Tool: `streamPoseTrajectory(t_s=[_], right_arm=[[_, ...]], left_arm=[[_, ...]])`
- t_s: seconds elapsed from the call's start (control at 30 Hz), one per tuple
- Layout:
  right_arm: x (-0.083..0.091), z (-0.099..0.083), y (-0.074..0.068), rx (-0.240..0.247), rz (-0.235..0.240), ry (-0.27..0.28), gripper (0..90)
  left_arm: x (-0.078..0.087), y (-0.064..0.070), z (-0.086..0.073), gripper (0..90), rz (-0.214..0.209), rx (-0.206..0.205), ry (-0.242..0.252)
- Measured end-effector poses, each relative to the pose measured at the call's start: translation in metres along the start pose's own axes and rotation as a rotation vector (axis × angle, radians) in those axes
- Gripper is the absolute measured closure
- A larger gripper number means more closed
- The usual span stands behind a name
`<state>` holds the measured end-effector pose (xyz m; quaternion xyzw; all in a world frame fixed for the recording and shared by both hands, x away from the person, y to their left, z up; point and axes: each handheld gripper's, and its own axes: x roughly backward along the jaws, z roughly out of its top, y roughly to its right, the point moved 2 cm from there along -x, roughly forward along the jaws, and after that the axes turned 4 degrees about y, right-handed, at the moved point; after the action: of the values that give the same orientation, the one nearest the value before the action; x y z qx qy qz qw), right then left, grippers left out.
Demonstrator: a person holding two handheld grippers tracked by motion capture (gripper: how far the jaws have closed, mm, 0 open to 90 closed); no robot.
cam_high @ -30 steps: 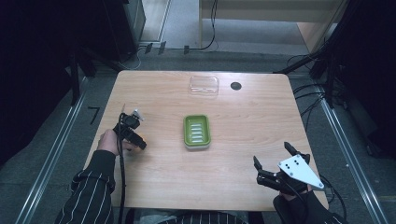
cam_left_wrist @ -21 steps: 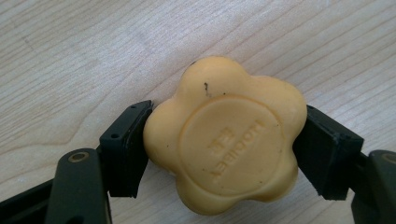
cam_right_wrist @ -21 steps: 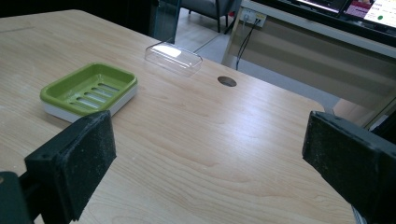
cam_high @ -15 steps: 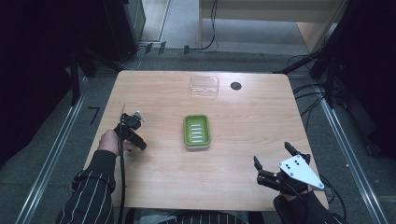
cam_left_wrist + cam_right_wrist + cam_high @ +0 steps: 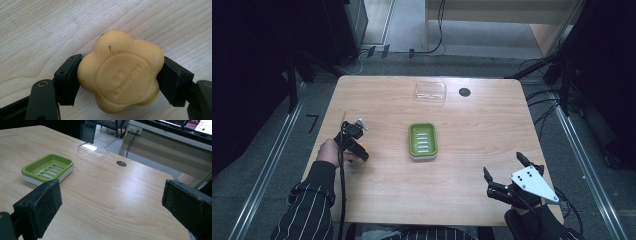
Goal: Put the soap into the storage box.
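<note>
At the table's nine o'clock edge, the left gripper [image 5: 120, 82] pinches a yellow flower-shaped soap [image 5: 121, 71] between its two black jaws, just above the wooden table [image 5: 472, 190]. A green soap dish [image 5: 422, 141] sits at the table's centre, at three o'clock from that gripper. A clear lid [image 5: 430, 92] lies at twelve o'clock from the dish. The right gripper [image 5: 504, 172] rests near the five o'clock corner, jaws spread wide and holding nothing.

- The soap [image 5: 120, 72] sits between the left gripper [image 5: 353, 144] jaws, seemingly on the table [image 5: 472, 195].
- The soap dish [image 5: 422, 141] lies right of that gripper.
- The lid [image 5: 430, 92] lies beyond the dish.
</note>
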<state>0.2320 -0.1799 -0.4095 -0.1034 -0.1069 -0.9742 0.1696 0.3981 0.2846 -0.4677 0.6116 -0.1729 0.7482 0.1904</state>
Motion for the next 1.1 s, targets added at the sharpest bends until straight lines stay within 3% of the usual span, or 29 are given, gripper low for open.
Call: streamPoseTrajectory(t_s=[0.23,0.43,0.67,1.1], right_arm=[[0.0004,-0.0001,0.0000,-0.002,0.000,-0.003,3.2],[0.0003,-0.0001,0.0001,0.000,0.001,-0.001,3.2],[0.0008,-0.0004,0.0001,-0.004,-0.003,-0.001,3.2],[-0.0002,-0.0001,-0.0001,-0.002,0.000,-0.002,3.2]], left_arm=[[-0.0005,-0.0007,0.0006,25.1,-0.012,0.035,0.011],[-0.0027,0.0001,0.0010,25.7,0.002,0.057,0.000],[-0.0033,0.0021,0.0007,26.8,0.024,0.056,-0.001],[0.0037,0.0000,-0.0001,27.3,0.004,0.046,0.011]])
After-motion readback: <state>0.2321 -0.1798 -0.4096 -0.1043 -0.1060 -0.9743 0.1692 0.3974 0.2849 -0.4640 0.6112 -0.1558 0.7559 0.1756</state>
